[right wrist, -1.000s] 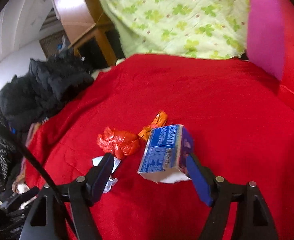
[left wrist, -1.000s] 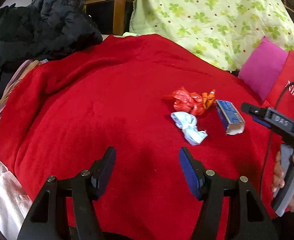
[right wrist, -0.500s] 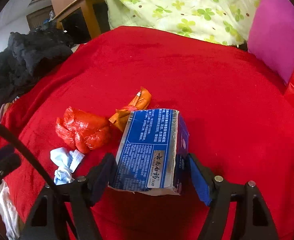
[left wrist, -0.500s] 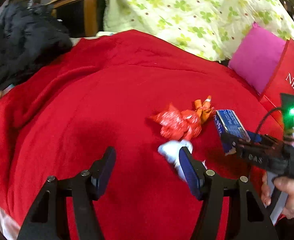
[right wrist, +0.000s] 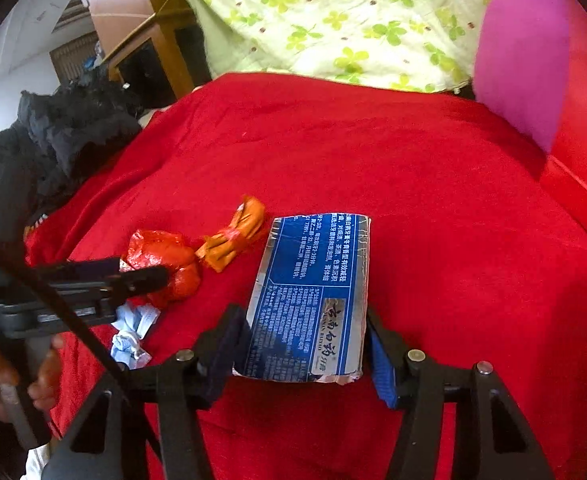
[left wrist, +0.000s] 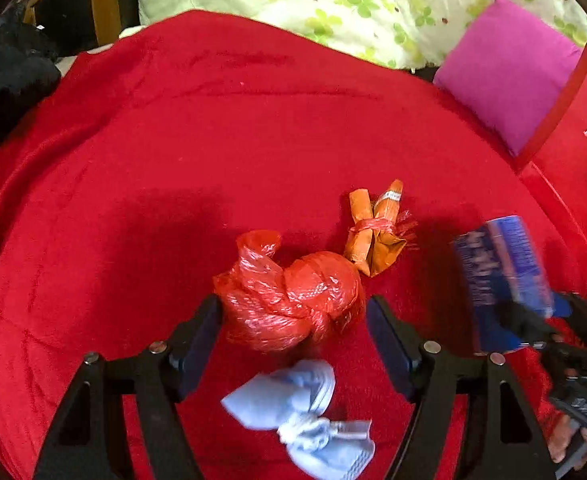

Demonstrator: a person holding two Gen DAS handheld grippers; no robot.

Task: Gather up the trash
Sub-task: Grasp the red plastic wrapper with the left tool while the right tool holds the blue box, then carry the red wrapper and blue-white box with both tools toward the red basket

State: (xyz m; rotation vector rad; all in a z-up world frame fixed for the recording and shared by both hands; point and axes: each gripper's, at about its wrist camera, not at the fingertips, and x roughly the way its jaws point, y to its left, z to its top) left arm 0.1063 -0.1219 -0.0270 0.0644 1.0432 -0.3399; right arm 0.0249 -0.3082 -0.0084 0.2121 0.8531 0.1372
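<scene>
On the red blanket (left wrist: 173, 160) lies a crumpled red plastic bag (left wrist: 293, 304). My left gripper (left wrist: 293, 332) straddles it, jaws opening, pads beside the bag without squeezing it. A light blue crumpled wad (left wrist: 305, 412) lies just under that gripper, and an orange tied wrapper (left wrist: 377, 232) sits beyond the bag. In the right wrist view my right gripper (right wrist: 305, 336) is closing on a blue box (right wrist: 309, 300), both pads against its sides. The box (left wrist: 501, 276) looks blurred in the left wrist view. The red bag (right wrist: 161, 264), wrapper (right wrist: 233, 240) and wad (right wrist: 131, 332) lie left of the box.
A pink cushion (left wrist: 505, 68) and a red bag with white lettering (left wrist: 581, 160) stand at the right. A green floral quilt (left wrist: 333, 0) covers the back. A black jacket (right wrist: 73, 132) is heaped at the left beside wooden furniture (right wrist: 161, 40). A hand (right wrist: 41, 384) holds the left gripper.
My left gripper has travelled right and forward across the blanket until the red bag sits between its fingers. The right gripper's jaws have narrowed onto the blue box.
</scene>
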